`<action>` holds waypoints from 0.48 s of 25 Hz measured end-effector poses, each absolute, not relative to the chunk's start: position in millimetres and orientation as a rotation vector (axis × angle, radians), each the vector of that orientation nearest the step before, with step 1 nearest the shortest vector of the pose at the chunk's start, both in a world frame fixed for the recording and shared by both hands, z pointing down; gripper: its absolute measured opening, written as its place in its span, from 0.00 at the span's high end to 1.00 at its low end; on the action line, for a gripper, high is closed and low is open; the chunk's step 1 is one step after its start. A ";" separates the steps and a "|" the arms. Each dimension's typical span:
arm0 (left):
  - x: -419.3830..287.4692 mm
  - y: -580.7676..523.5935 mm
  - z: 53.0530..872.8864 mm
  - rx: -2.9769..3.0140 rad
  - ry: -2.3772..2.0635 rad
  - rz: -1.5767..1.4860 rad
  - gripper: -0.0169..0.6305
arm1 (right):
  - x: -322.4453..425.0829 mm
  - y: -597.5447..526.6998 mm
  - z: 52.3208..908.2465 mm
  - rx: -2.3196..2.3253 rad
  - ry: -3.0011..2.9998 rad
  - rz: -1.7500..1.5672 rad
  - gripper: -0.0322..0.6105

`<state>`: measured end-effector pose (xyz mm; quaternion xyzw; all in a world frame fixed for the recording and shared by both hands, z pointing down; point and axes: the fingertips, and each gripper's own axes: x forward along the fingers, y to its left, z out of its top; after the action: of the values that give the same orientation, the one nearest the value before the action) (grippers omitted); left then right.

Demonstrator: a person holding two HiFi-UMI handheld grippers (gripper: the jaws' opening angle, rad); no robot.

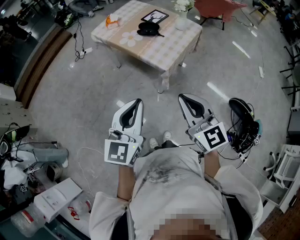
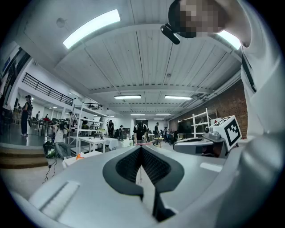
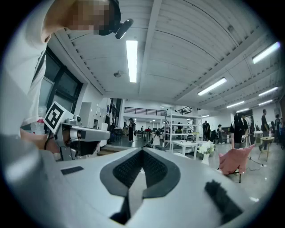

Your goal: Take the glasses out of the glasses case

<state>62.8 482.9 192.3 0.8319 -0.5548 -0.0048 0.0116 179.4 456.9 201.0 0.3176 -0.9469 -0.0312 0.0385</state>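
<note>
**Both grippers shut and empty, case well ahead on the table**

The person stands back from the work with a gripper in each hand, held level at the waist and pointing forward. The left gripper [image 1: 138, 101] has its jaws together, tips meeting with nothing between them, and its own view shows only the room beyond. The right gripper [image 1: 182, 97] is the same: pads pressed together, nothing caught.

The glasses case [image 1: 149, 29], a dark shape, lies well apart from both grippers, straight out in front of them across a stretch of bare floor [image 1: 93, 93]. It sits on a small table [image 1: 136, 49] with a checked cloth. Just beyond it is a picture frame [image 1: 155, 16], off to its right a vase of flowers [image 1: 182, 14], and off to its left something orange [image 1: 112, 21].

From where the grippers point, the case falls between their two lines, closer to the left gripper's. Its long axis seems to run crosswise to the way the jaws point, slightly slanted, though it is too small to be sure. Whether it is open or closed I cannot tell, and neither gripper view picks it out.

My guess is nothing has begun. The person must first walk up to the table, and the jaws need to part before either can take hold.
</note>
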 end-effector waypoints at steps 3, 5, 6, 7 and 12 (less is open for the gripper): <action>64.1 481.8 189.0 2.610 -1.731 -0.007 0.96 | 179.4 455.9 200.3 0.970 -2.904 -0.097 0.93; 65.1 480.8 188.1 2.612 -1.736 0.000 0.96 | 180.9 455.2 200.7 0.974 -2.903 -0.098 0.93; 66.0 480.3 188.2 2.611 -1.738 0.002 0.96 | 182.2 454.7 201.0 0.978 -2.902 -0.101 0.93; 67.3 480.0 188.6 2.607 -1.740 0.001 0.96 | 183.8 454.1 201.2 0.982 -2.900 -0.107 0.93; 78.6 476.9 191.7 2.588 -1.741 -0.014 0.96 | 197.2 448.7 200.1 1.002 -2.900 -0.121 0.92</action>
<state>78.6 476.9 191.7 0.8296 -0.5582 -0.0044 0.0111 197.2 448.7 200.1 0.3259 -0.9439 -0.0392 0.0353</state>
